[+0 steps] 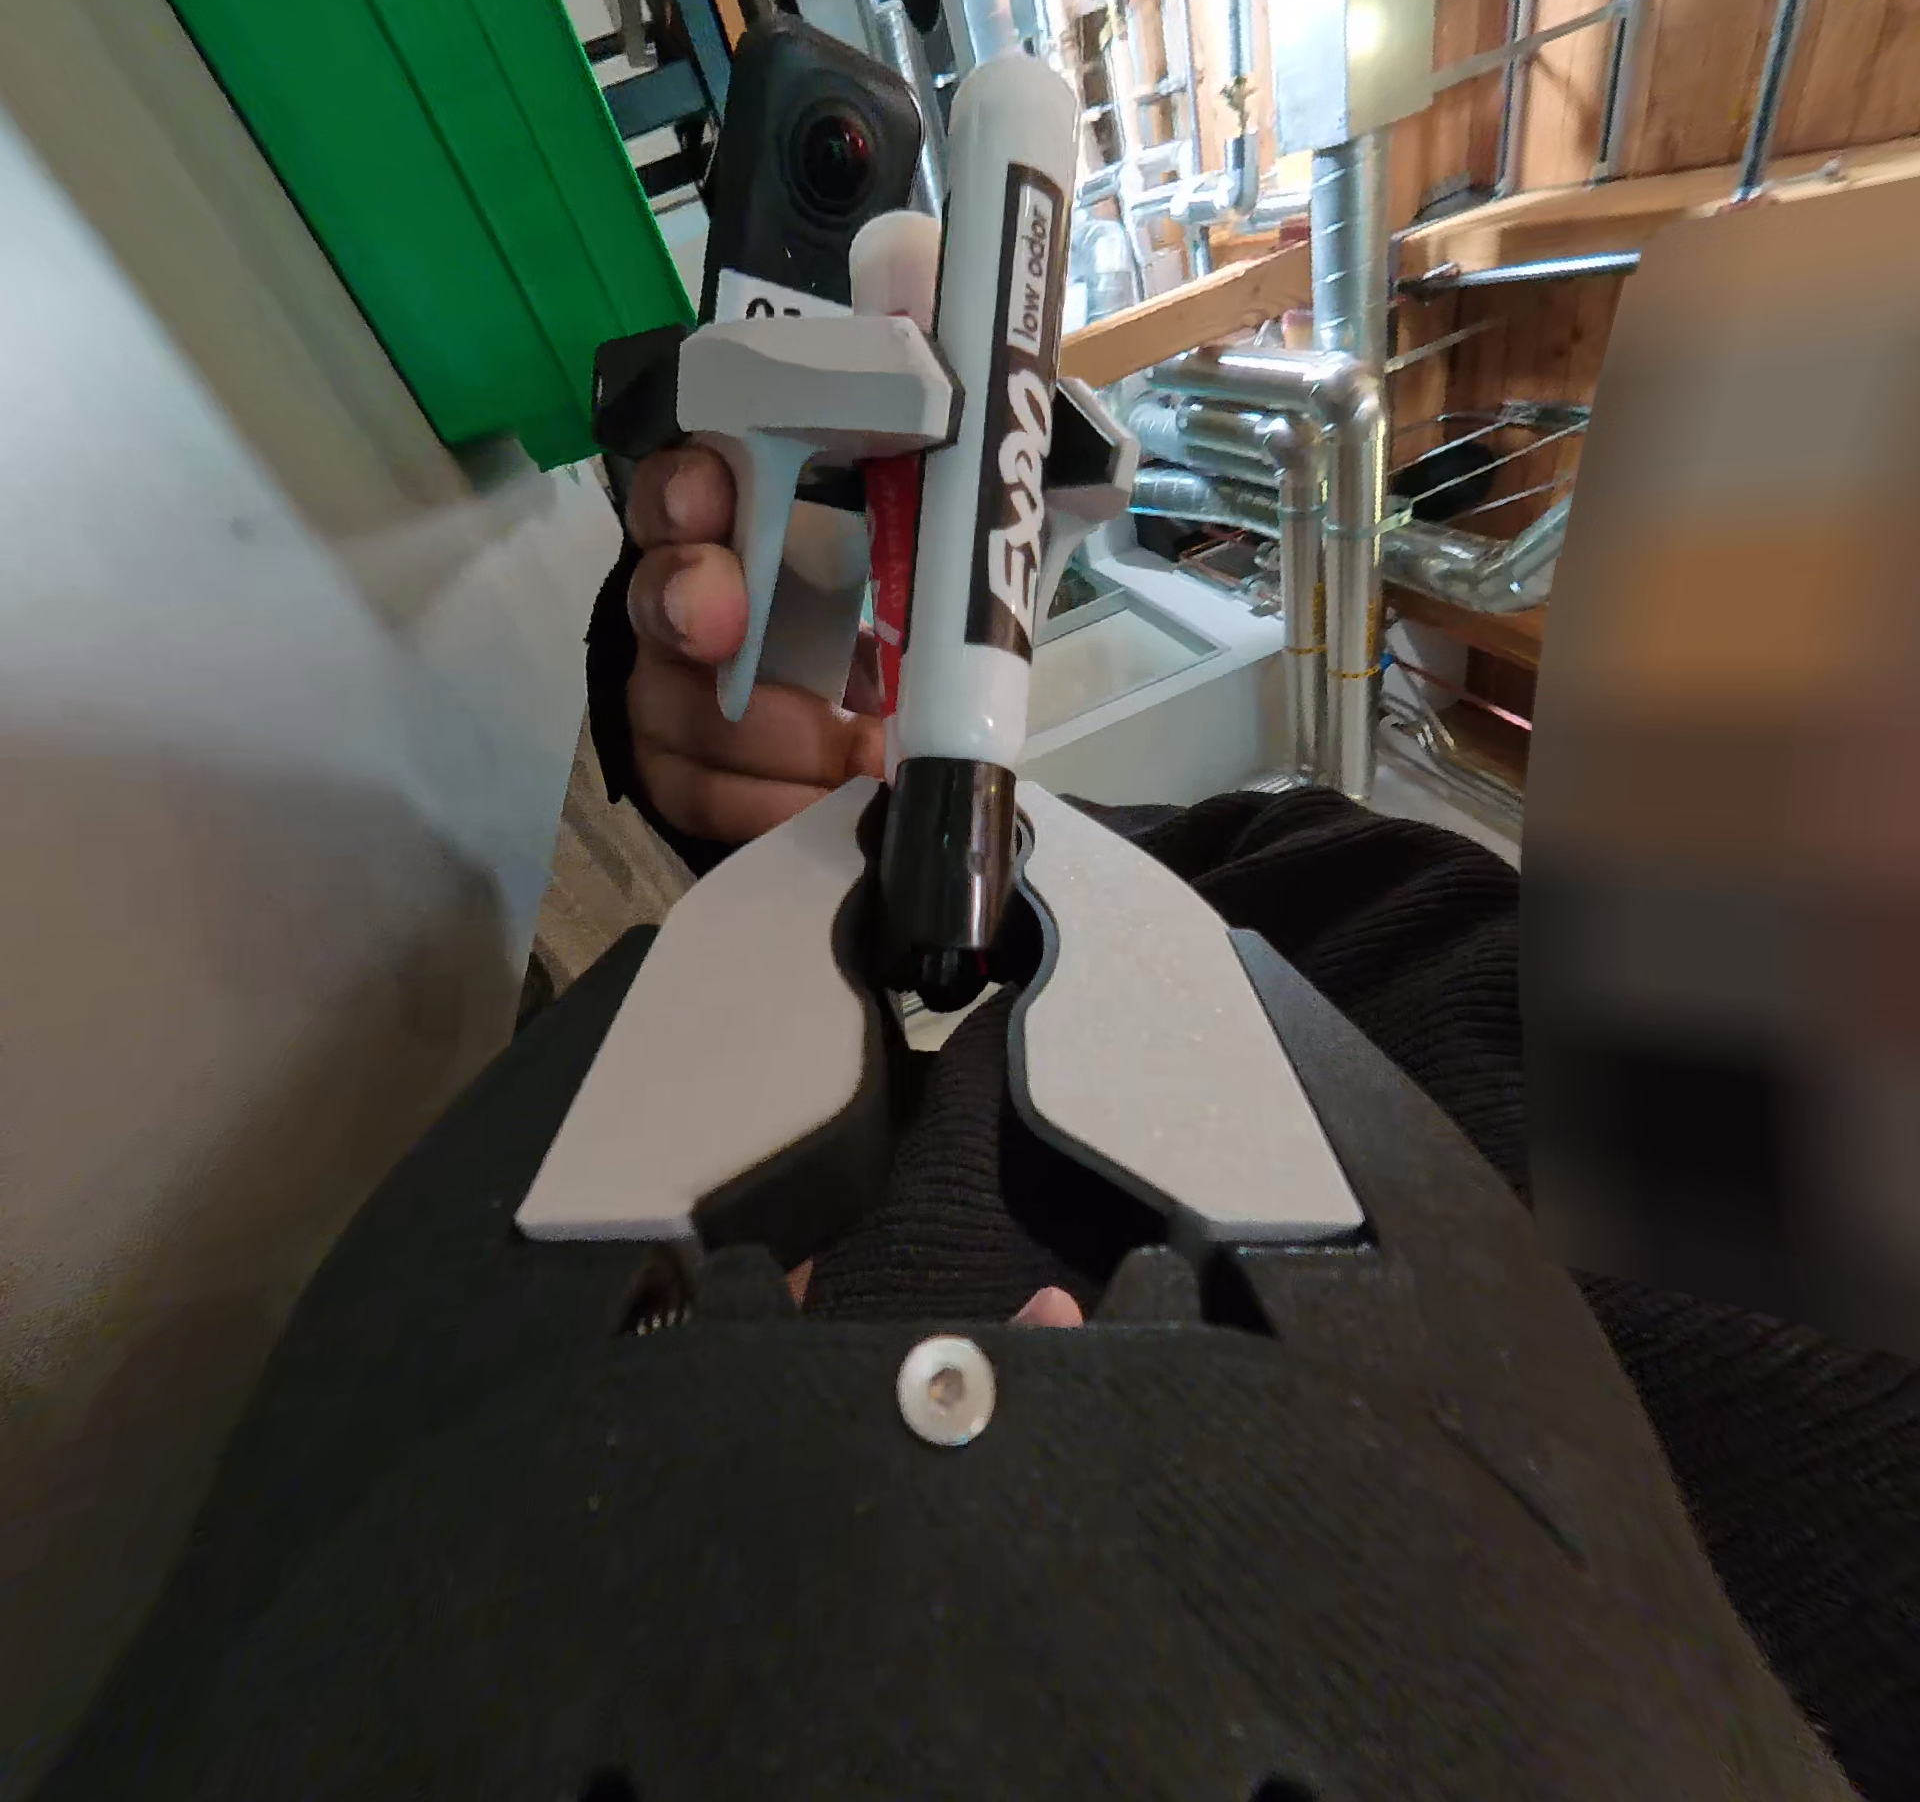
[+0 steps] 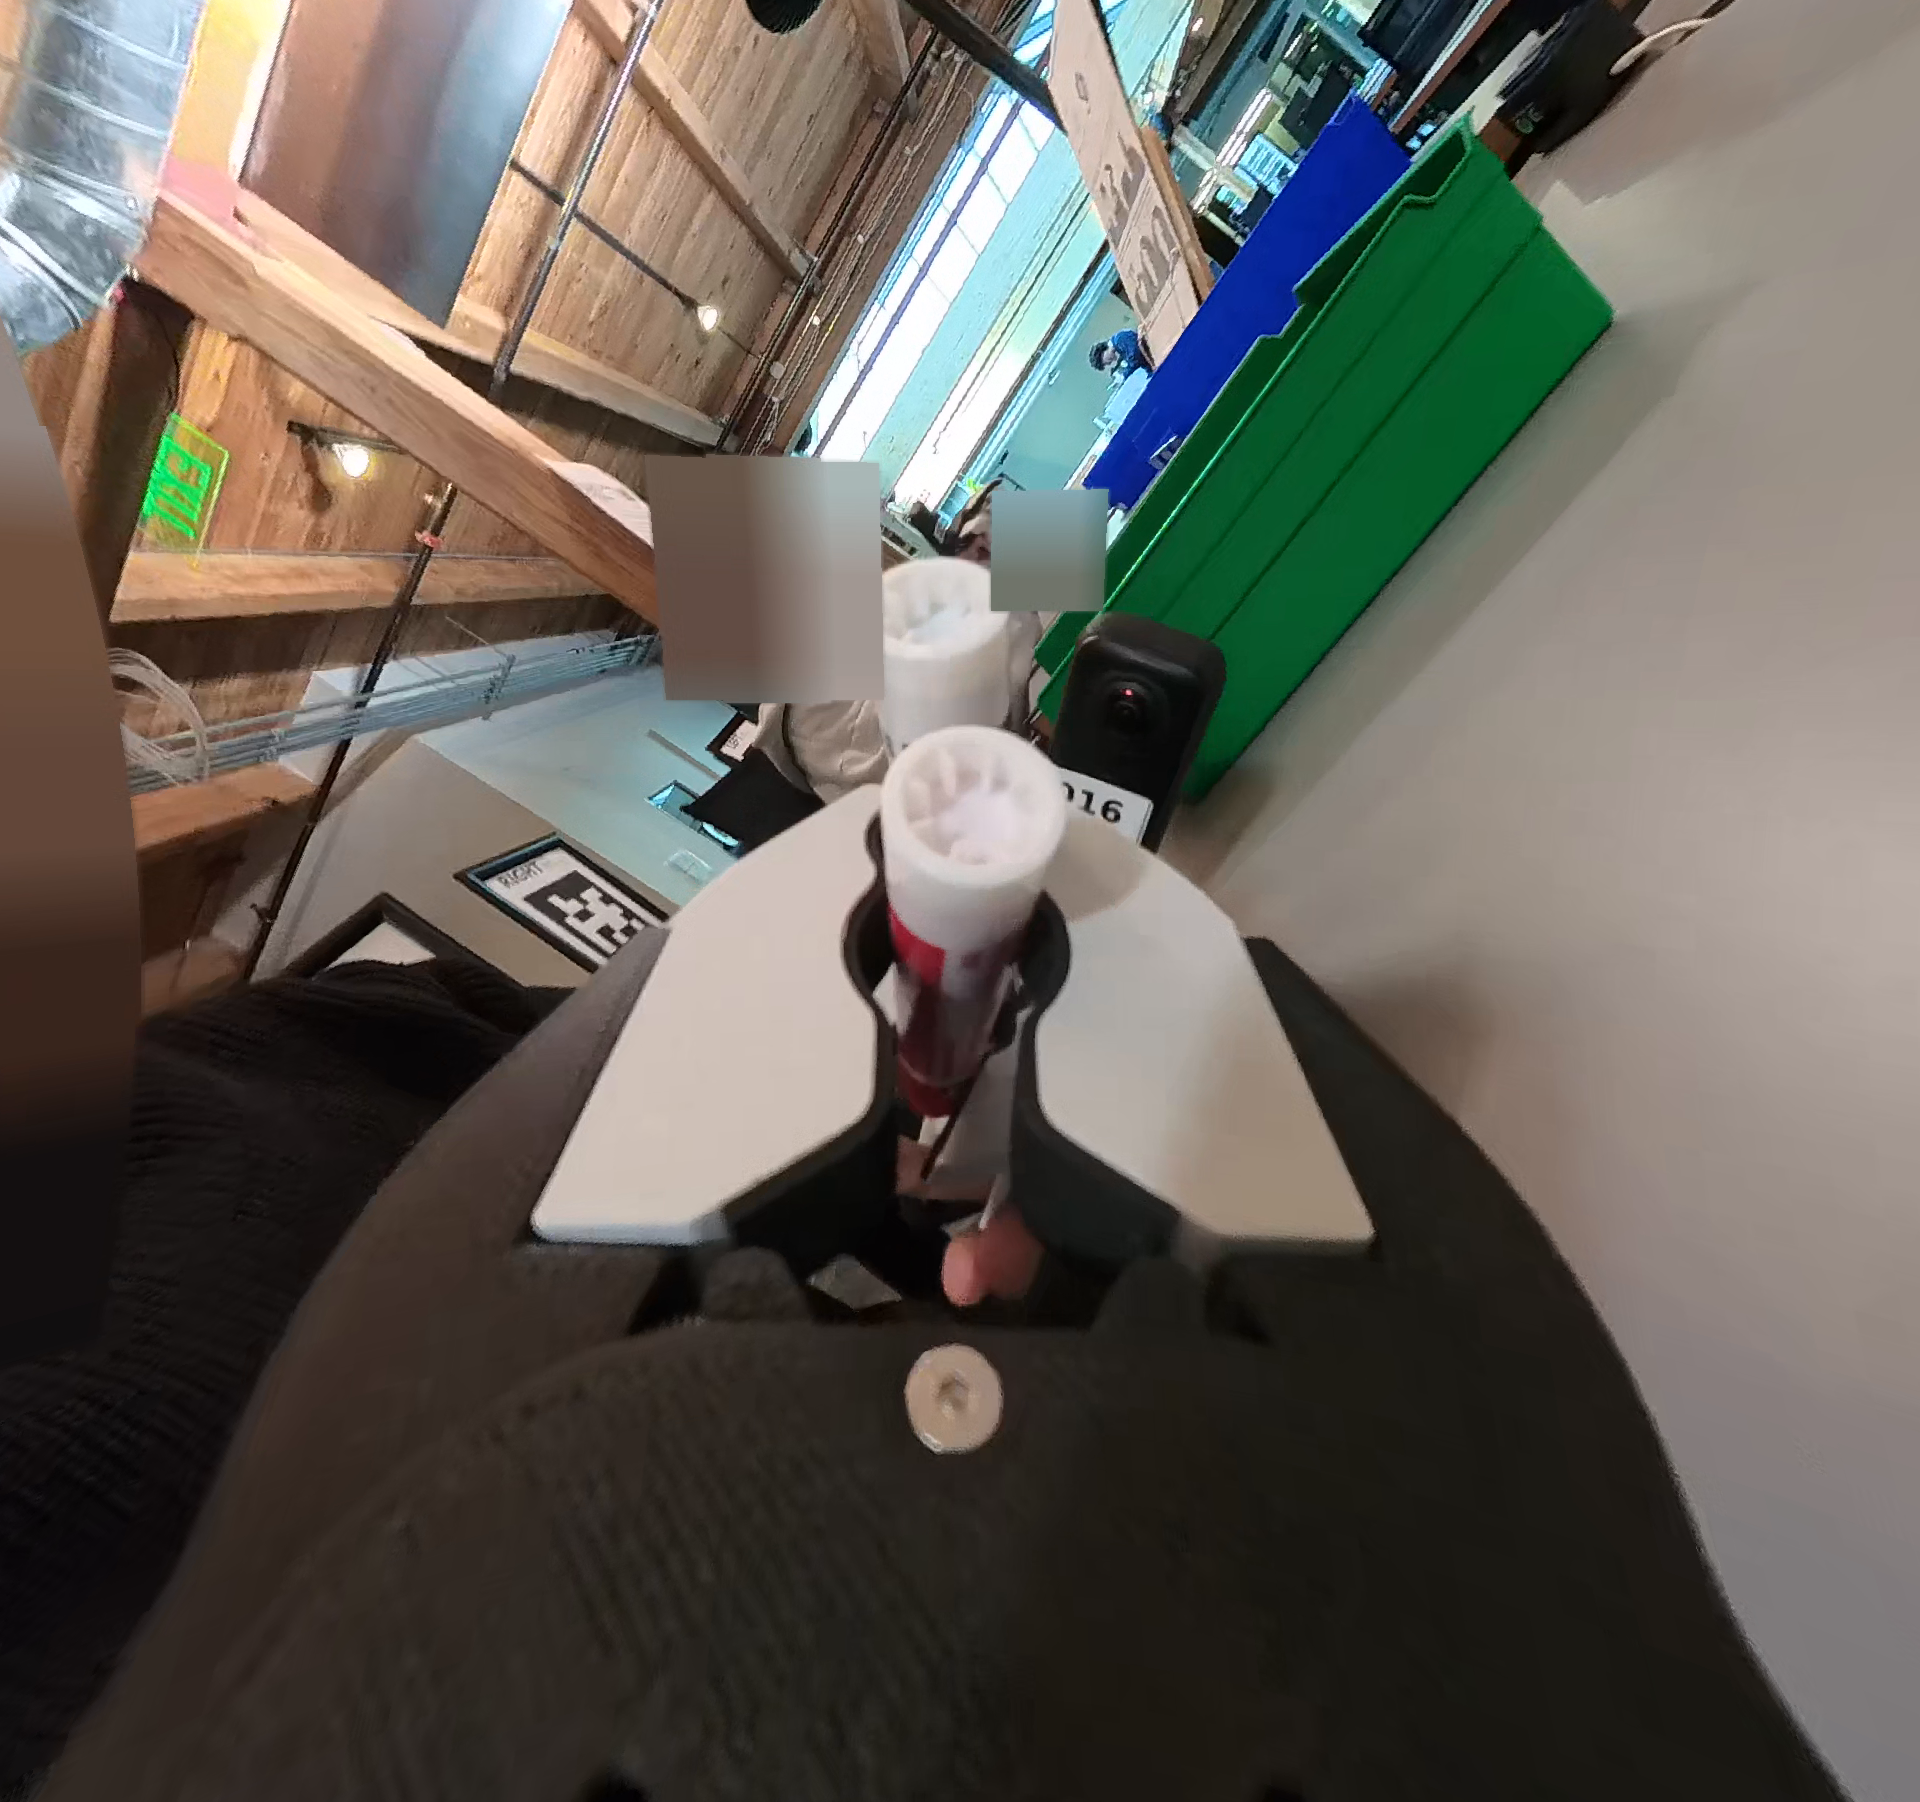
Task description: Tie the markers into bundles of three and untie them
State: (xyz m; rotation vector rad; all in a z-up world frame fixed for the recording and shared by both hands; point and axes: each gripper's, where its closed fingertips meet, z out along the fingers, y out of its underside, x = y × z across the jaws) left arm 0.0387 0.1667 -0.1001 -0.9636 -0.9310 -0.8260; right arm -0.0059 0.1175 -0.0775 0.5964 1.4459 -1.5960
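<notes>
Jaws on the left gripper clamped round the black cap of a white black-label marker, mid-frame, pointing up. Right gripper jaws pinched on a red-label marker, white end toward the camera, centre frame. Left view: right gripper sitting beside the black-label marker's barrel, hand behind. Green bin on the tabletop, upper right.
</notes>
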